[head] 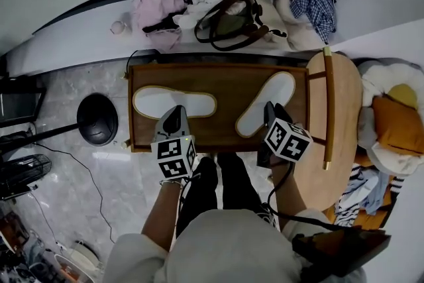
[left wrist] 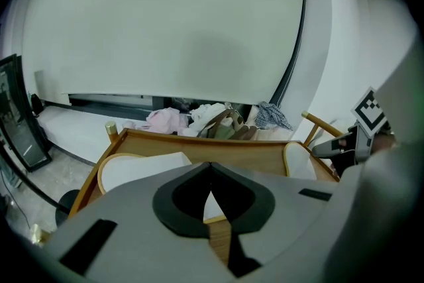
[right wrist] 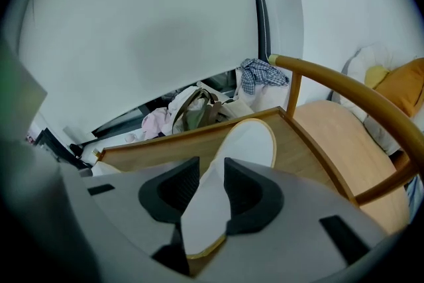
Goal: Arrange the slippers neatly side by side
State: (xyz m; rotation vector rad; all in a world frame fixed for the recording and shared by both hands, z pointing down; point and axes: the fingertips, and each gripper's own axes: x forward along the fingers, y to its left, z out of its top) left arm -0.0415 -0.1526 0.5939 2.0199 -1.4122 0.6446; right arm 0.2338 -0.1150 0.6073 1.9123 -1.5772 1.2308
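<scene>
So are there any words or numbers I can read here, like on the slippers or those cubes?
No words or numbers can be read anywhere.
Left cube and right cube: only black-and-white square patterns, no letters.
Left slipper and right slipper: plain white, no print.
Bag: no label can be made out.

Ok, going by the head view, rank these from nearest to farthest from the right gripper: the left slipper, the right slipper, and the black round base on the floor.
1. Right slipper: directly at the right gripper, on the right side of the wooden tray.
2. Left slipper: on the tray's left side.
3. Black round base: on the floor, left of the tray.
</scene>
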